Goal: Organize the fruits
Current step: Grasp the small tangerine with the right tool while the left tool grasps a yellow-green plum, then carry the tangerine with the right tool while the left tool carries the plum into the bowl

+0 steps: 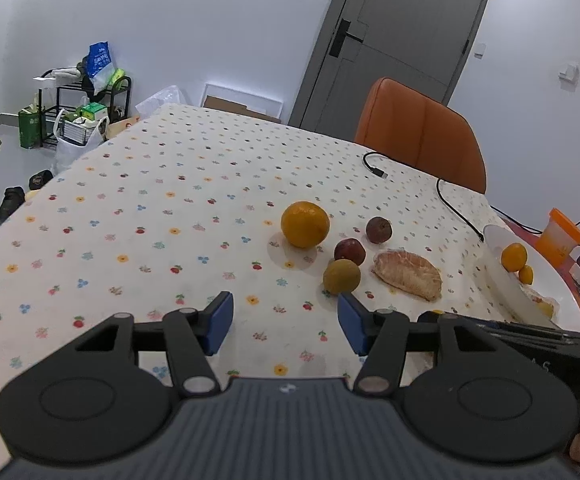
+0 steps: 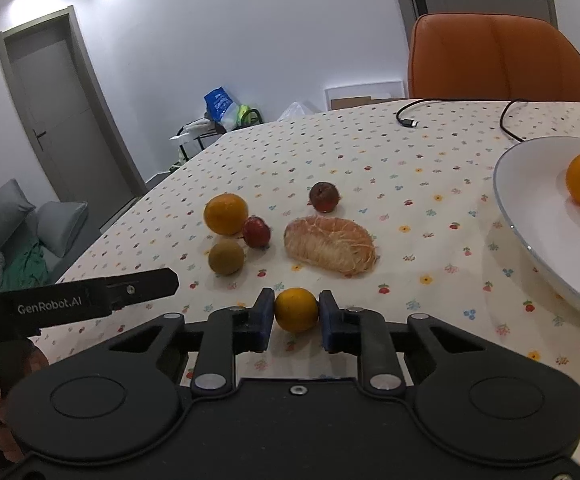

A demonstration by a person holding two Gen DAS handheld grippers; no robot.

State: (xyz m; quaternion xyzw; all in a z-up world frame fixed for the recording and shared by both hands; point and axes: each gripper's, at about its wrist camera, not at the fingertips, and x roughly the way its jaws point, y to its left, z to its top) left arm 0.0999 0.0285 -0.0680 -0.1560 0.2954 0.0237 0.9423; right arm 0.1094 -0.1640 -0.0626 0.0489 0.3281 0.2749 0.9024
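Right claw (image 2: 296,312) holds a small orange (image 2: 296,309) between its pads, just above the table (image 2: 390,152). White plate (image 2: 530,216) lies ahead-right of it, already carrying fruit; path there looks clear. Left claw (image 1: 286,322) wide, empty, just beside the right one. Ahead of it: greenish fruit (image 1: 341,276) nearest, two red fruits, large orange (image 1: 305,224), peeled citrus piece (image 1: 408,274) with long axis crosswise
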